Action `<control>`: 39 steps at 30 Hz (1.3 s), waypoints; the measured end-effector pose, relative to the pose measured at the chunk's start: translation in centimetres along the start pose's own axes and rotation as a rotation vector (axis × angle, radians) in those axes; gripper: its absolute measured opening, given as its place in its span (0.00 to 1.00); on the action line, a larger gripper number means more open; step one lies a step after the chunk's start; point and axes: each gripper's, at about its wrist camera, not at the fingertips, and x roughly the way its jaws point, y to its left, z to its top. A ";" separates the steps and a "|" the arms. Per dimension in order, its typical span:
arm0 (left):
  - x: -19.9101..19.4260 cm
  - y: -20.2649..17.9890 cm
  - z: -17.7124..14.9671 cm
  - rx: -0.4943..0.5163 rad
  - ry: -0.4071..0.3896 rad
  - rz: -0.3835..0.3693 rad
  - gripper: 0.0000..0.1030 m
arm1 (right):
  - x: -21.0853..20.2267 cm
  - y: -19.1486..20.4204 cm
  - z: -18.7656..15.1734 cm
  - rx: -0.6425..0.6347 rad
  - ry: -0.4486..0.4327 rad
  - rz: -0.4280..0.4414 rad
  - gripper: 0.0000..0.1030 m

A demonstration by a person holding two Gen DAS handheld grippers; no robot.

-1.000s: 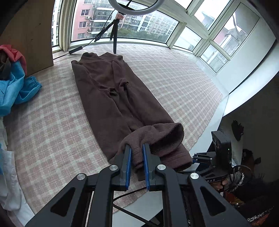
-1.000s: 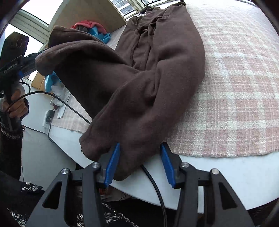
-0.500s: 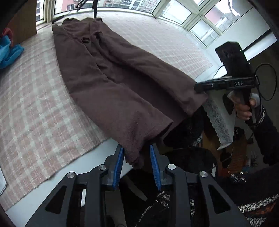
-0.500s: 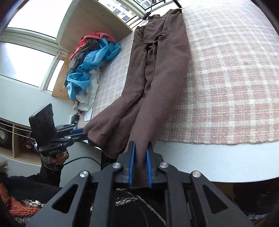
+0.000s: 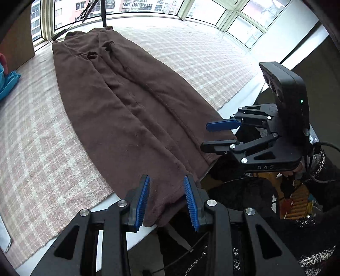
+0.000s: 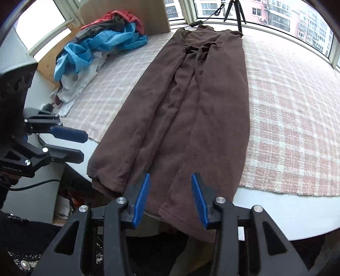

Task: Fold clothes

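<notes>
since a moment ago, both grippers released the brown trousers [image 5: 131,110].

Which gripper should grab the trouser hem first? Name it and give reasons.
Left, probably. The left gripper straddles a hem of the brown trousers, pads close to the cloth. The right gripper also has a hem between its jaws, but they are opening.

Daylit bay of windows [image 5: 148,8] behind a pink plaid-covered white table [image 6: 297,131], apartment blocks [image 6: 282,12] outside
</notes>
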 end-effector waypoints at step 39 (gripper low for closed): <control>4.8 -2.7 12.4 0.204 -0.074 -0.053 0.30 | -4.8 -10.7 7.2 0.150 -0.201 0.085 0.08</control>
